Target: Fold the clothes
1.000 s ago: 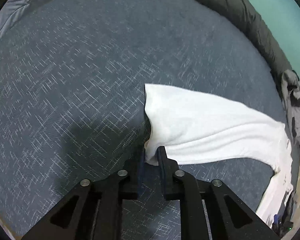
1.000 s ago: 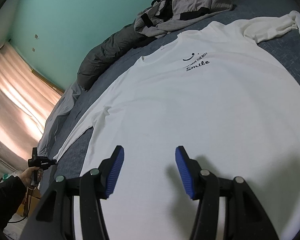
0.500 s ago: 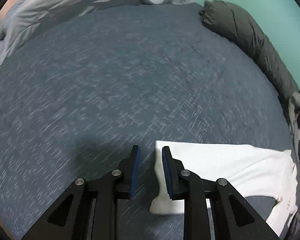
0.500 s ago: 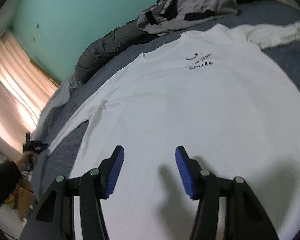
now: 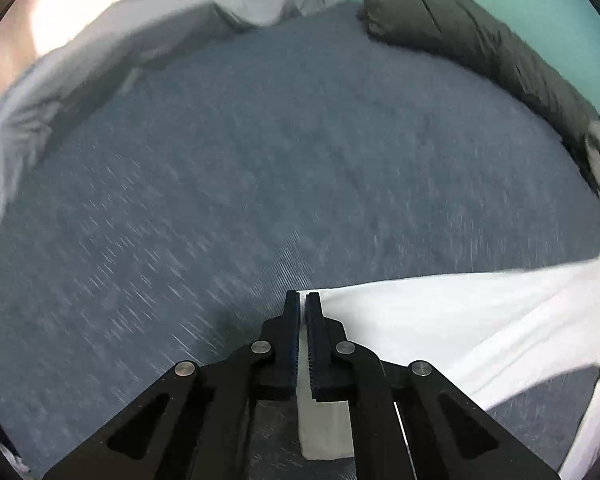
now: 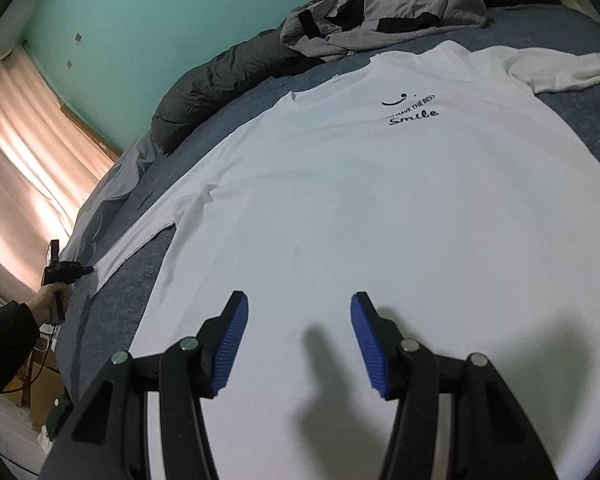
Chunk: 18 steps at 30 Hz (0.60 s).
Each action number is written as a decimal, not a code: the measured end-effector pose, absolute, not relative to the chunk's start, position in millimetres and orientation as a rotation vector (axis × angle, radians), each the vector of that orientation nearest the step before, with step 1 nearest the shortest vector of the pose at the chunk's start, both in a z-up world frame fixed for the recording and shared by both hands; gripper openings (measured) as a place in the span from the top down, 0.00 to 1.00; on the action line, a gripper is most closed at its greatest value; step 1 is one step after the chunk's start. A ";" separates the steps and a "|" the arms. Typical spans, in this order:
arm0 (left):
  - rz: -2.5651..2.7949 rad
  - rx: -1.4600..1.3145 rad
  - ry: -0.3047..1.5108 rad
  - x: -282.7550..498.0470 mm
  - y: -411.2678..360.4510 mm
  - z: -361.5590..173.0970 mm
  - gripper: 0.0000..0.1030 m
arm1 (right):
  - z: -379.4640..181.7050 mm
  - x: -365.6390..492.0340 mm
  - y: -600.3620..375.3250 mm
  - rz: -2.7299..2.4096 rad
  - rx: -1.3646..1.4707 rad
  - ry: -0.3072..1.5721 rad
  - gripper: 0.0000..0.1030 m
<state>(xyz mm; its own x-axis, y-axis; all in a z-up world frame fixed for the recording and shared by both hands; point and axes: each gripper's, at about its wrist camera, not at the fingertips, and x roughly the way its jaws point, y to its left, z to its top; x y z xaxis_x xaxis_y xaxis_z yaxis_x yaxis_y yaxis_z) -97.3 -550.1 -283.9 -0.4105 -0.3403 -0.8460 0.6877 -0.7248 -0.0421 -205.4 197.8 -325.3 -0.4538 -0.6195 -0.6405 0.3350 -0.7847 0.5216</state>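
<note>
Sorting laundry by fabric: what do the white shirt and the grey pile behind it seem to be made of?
The white T-shirt looks like thin, matte cotton-type jersey: it lies flat with soft creases and a printed black slogan. The grey garment pile looks like a thicker knit; part shows a waffle-like texture, with black trim. Fibre content cannot be told.

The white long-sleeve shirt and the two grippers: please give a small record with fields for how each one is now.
surface: blue bedcover
garment: white shirt, spread flat, print side up
sleeve cuff: sleeve end pinched at its edge
left gripper: shut on the sleeve end
right gripper: open, above the shirt's lower part, holding nothing
other clothes: grey garment pile beyond the collar
fold state: no fold made yet
</note>
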 end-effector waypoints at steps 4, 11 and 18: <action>-2.152 1.124 0.480 -74.3 -561.2 -252.2 0.97 | -325.7 -205.6 197.9 -2.238 1.173 -0.441 0.47; -2.084 1.188 0.520 -101.1 -589.5 -287.1 0.95 | -325.3 -205.9 194.5 -2.236 1.171 -0.418 0.47; -2.012 1.132 0.576 -84.2 -581.0 -297.9 0.95 | -326.3 -206.0 195.5 -2.227 1.175 -0.433 0.47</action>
<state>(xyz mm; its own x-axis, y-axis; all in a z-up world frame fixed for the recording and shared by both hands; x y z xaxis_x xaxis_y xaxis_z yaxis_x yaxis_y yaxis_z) -84.2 -581.0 -297.9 -0.3331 -0.3856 -0.8604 0.7828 -0.6218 -0.0244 -206.0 195.5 -326.3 -0.4449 -0.6257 -0.6408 0.3396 -0.7799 0.5257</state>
